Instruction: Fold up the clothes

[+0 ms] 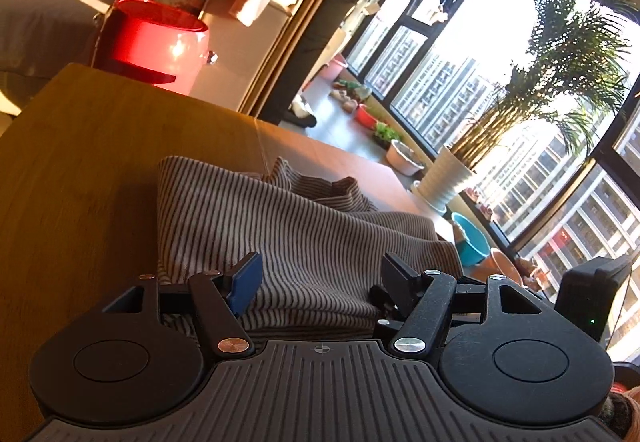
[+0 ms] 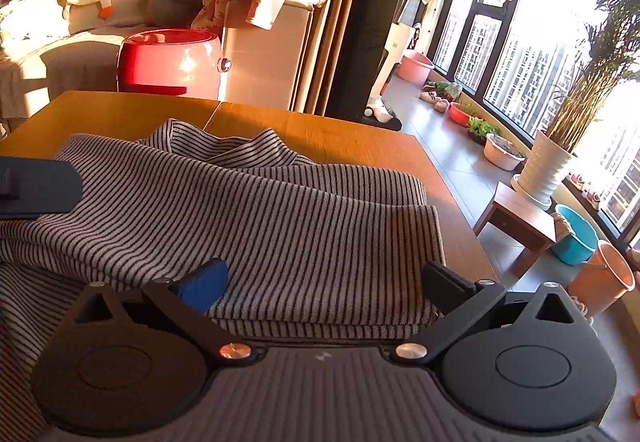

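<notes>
- The left tongs (image 1: 320, 274) stand partly open above the striped garment (image 1: 280, 226); the cloth lies between and under the blue-padded fingers (image 1: 244, 282), and I cannot tell whether any pad touches it.
- The right tongs (image 2: 326, 282) are spread wide over the garment's folded near edge, gripping nothing; cloth contact under the pads cannot be told.
- The striped garment (image 2: 248, 202) lies in folded layers on the wooden worktop (image 2: 120, 110), its long axis running left to right along the near edge, its right end close to the worktop's right edge, collar bumps toward the far edge.
</notes>
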`<state>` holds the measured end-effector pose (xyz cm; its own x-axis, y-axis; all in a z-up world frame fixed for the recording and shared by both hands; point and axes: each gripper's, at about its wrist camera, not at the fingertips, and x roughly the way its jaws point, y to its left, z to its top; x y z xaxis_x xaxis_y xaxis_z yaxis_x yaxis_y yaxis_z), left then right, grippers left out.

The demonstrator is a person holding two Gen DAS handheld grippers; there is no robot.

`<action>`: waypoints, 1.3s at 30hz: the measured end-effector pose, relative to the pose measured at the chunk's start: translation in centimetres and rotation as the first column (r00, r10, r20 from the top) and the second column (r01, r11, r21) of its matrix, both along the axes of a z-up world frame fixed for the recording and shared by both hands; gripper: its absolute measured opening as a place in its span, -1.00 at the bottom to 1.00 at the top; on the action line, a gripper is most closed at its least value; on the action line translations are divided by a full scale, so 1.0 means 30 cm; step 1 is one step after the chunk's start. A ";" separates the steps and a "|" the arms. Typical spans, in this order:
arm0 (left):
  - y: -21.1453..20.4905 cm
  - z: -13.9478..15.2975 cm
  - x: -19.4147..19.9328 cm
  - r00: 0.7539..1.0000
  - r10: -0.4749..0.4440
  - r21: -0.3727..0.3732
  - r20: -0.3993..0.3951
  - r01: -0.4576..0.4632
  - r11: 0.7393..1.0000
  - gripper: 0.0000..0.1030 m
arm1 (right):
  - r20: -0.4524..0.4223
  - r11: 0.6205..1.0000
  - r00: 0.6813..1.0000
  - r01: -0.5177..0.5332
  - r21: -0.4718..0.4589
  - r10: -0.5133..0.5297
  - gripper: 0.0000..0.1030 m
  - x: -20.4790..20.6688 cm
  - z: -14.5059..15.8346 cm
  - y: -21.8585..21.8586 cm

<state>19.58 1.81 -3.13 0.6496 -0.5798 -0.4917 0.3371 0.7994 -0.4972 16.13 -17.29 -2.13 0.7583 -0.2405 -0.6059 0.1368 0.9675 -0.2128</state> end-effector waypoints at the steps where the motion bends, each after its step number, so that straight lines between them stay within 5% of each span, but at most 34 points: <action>1: -0.004 -0.009 0.005 1.000 0.008 0.008 0.011 -0.008 1.000 0.39 | 0.000 1.000 1.000 -0.003 -0.003 0.003 1.00 -0.001 0.000 0.001; 8: 0.002 -0.053 0.002 0.997 0.032 0.093 0.065 -0.038 0.995 0.40 | -0.051 0.987 0.986 -0.160 0.014 0.161 1.00 -0.050 0.010 0.038; 13: 0.001 -0.054 -0.052 0.992 0.009 0.198 0.124 -0.033 0.980 0.40 | -0.086 0.983 0.980 -0.180 0.021 0.181 1.00 -0.057 0.023 0.073; 21: 0.054 -0.050 -0.110 0.992 0.010 0.227 0.129 -0.039 0.973 0.43 | -0.113 0.973 0.972 -0.217 -0.081 0.208 1.00 -0.088 0.034 0.184; 28: 0.174 -0.046 -0.207 0.991 0.020 0.271 0.133 -0.056 0.961 0.58 | -0.121 0.948 0.944 -0.315 -0.047 0.308 1.00 -0.162 0.039 0.288; 39: 0.306 -0.043 -0.257 0.989 0.086 0.237 0.118 -0.112 0.965 0.70 | -0.115 0.921 0.916 -0.388 -0.011 0.385 1.00 -0.178 0.040 0.412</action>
<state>11.88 10.98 -4.41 0.7537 -0.3815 -0.5352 0.2900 0.9238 -0.2502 10.80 -4.94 -0.94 0.7261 0.0371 -0.6866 -0.2723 0.9324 -0.2376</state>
